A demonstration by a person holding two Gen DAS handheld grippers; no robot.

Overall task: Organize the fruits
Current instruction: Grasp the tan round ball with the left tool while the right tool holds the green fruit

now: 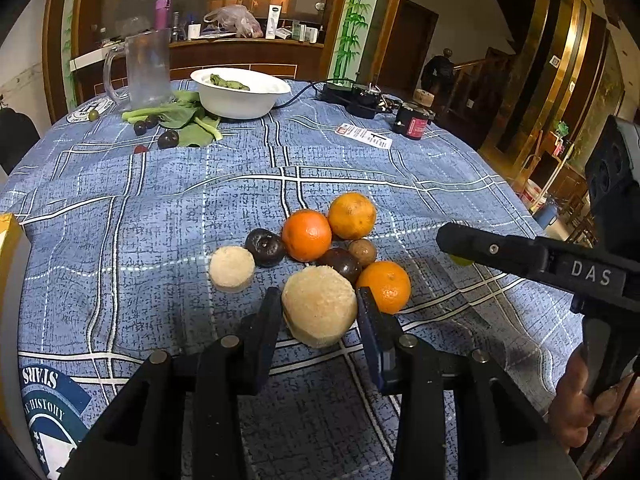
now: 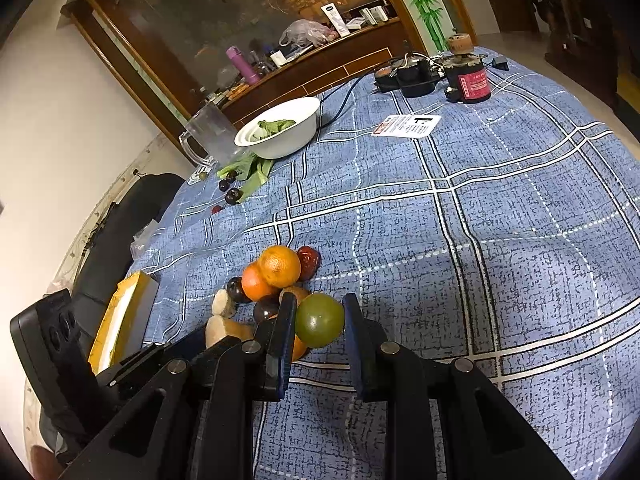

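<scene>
A cluster of fruit lies mid-table: three oranges (image 1: 307, 234), dark plums (image 1: 264, 246), a brown round fruit (image 1: 363, 252) and two pale cut pieces (image 1: 231, 268). My left gripper (image 1: 319, 307) is shut on the larger pale piece (image 1: 319, 305) at the cluster's near edge. My right gripper (image 2: 319, 320) is shut on a green fruit (image 2: 319, 320), just right of the cluster. The right gripper shows in the left wrist view (image 1: 452, 244), with the green fruit (image 1: 461, 260) peeking under its finger. A red fruit (image 2: 309, 261) lies behind the oranges (image 2: 279, 265).
A white bowl (image 1: 240, 98) with greens, a clear jug (image 1: 146, 68), leafy greens (image 1: 188, 120) and dark grapes (image 1: 168, 139) sit at the far left. A paper card (image 1: 364, 135), a dark jar (image 1: 414, 121) and black cabled devices (image 1: 356, 98) are at the far right. A yellow box (image 2: 122, 320) lies at the left.
</scene>
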